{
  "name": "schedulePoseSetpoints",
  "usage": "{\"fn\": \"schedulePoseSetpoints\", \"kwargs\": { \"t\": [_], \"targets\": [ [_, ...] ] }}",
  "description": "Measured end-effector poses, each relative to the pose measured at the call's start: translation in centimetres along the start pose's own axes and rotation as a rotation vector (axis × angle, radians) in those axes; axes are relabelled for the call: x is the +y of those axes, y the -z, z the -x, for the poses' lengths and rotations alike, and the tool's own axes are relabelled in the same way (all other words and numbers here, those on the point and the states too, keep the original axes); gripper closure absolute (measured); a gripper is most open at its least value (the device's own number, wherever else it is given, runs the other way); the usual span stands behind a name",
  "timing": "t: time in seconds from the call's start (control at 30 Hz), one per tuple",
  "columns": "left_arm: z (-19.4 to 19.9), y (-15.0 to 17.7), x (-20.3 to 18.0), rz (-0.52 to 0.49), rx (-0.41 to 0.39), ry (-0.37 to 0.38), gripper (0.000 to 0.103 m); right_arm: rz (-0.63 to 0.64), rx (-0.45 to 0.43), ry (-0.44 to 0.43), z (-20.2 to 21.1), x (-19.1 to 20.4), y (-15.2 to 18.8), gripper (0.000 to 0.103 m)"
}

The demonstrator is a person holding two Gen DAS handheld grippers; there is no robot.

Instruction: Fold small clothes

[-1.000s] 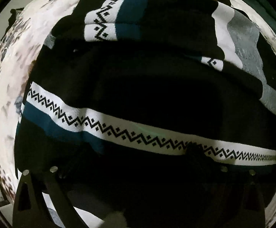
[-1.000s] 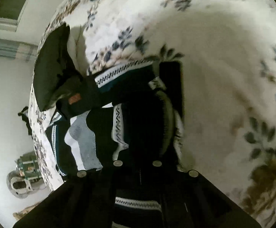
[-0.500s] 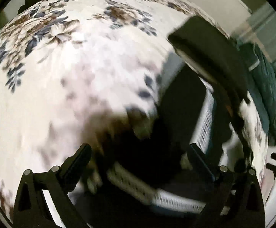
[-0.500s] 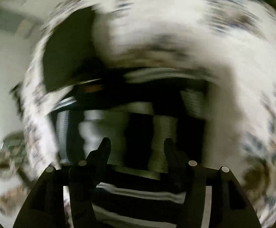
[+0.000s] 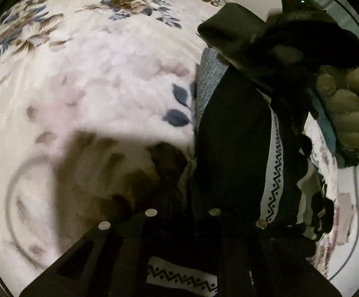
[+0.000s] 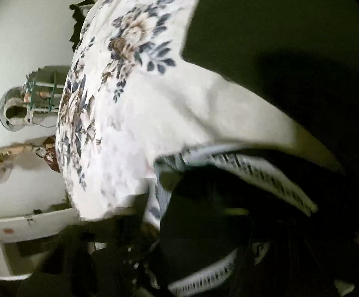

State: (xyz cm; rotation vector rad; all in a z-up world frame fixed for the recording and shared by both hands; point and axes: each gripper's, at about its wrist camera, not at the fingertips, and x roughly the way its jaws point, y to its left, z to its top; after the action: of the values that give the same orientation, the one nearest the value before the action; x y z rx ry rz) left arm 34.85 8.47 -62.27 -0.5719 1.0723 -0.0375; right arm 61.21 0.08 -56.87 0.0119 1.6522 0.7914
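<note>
Left wrist view first: the left gripper [image 5: 183, 212] points steeply down at the dark patterned garment [image 5: 231, 136], and its jaws are closing, almost together, with dark knit bunched right between them. It looks pinched, though the tips themselves are lost in shadow. From this grip the garment runs straight away from the gripper, its long axis marked by the white zigzag band [image 5: 274, 173] lying just to the garment's right side. The floral bedspread [image 5: 92, 74] spreads out on the garment's left. On the garment's far right a hand [image 5: 345, 113] wraps the handle of the other tool, close by.

Over to the right wrist view: blurred and dark. The right gripper sits low in frame and cannot be made out clearly; its jaws are together, and whether cloth is caught in them I cannot tell. The garment [image 6: 204, 222] lies directly under and ahead of it, zigzag band [image 6: 258, 173] stretching to the right, bedspread [image 6: 134, 99] beyond the garment's far edge.

My read: both tools sit at the garment's near end, so the fold goes along that band.
</note>
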Motion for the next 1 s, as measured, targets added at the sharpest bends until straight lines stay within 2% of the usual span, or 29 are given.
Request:
{"fn": "schedulePoseSetpoints", "kwargs": {
  "t": [0.07,0.2,0.33,0.4,0.47,0.5,0.53,0.57,0.63,0.67,0.7,0.73,0.77,0.8,0.9,1.0],
  "targets": [
    [0.0,-0.2,0.3,0.017,-0.001,0.017,0.095,0.009,-0.027,0.039,-0.2,0.5,-0.5,0.1],
    [0.3,-0.6,1.0,0.041,-0.017,0.046,0.095,-0.07,-0.127,0.109,1.0,-1.0,-1.4,0.101],
    [0.2,-1.4,1.6,0.082,-0.008,0.076,0.095,-0.108,-0.097,0.149,0.0,-2.4,-2.0,0.1],
    [0.3,-1.8,2.0,0.113,0.019,0.09,0.092,-0.148,-0.067,0.083,-0.3,-2.9,-2.0,0.099],
    [0.7,-2.3,2.3,0.144,0.05,0.081,0.091,-0.194,-0.056,0.034,0.9,-3.5,-1.4,0.078],
    [1.1,-2.7,2.4,0.151,0.06,0.072,0.091,-0.209,-0.079,0.014,2.0,-3.6,-0.6,0.053],
    [1.6,-3.1,2.3,0.148,0.055,0.056,0.092,-0.228,-0.113,-0.012,3.1,-3.8,0.5,0.037],
    [2.2,-3.6,2.0,0.13,0.04,0.022,0.091,-0.253,-0.144,-0.035,4.7,-4.4,2.0,0.036],
    [3.1,-4.6,1.3,0.081,0.022,-0.057,0.081,-0.317,-0.196,-0.063,7.7,-6.1,5.7,0.036],
    [3.2,-5.1,0.9,0.055,0.017,-0.074,0.076,-0.358,-0.219,-0.062,9.2,-7.3,8.2,0.036],
    [3.3,-5.5,0.4,0.022,0.012,-0.094,0.06,-0.399,-0.234,-0.056,10.5,-8.5,10.6,0.036],
    [3.3,-5.9,-0.1,-0.007,0.007,-0.113,0.032,-0.449,-0.246,-0.043,11.8,-10.0,13.3,0.036],
    [3.4,-6.2,-0.8,-0.036,0.002,-0.115,0.02,-0.518,-0.269,-0.016,13.5,-11.8,17.3,0.036],
    [3.4,-6.4,-1.4,-0.056,-0.01,-0.112,0.011,-0.558,-0.284,-0.002,14.6,-13.0,19.7,0.036],
    [3.2,-6.0,-3.5,-0.1,-0.021,-0.139,0.011,-0.724,-0.338,0.036,18.5,-18.3,28.4,0.036],
    [2.9,-4.3,-5.5,-0.123,-0.014,-0.166,0.011,-0.829,-0.386,0.041,20.9,-24.5,33.2,0.036]
  ]
}}
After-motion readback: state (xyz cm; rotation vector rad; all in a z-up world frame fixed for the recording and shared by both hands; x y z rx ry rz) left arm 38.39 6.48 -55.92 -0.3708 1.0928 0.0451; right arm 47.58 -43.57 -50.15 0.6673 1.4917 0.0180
